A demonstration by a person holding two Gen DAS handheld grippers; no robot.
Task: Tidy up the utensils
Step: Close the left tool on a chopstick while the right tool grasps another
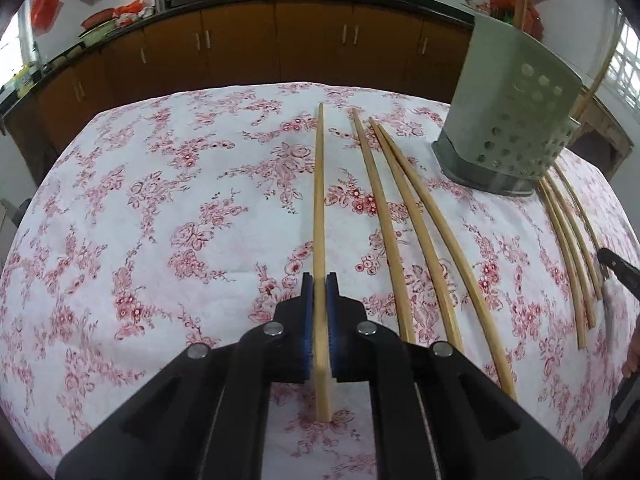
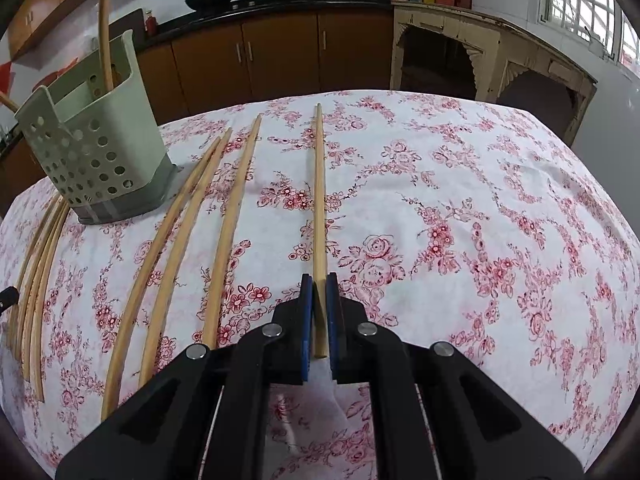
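L gripper point(image 1: 319, 292) and R gripper point(image 2: 319, 292) each clamped on one chopstick's near end, sticks flat on table point(image 2: 500, 200) w/ others beside the holder point(image 2: 96, 152). Risk: end grip, so stick pivots/slips when lifted, misses holder.

Soft daylight is entering through the window point(image 2: 582, 4) at right — shadows on the floral tablecloth point(image 2: 460, 208) are staying faint. Fisheye warping is bending edges; corners are vignetting dark.
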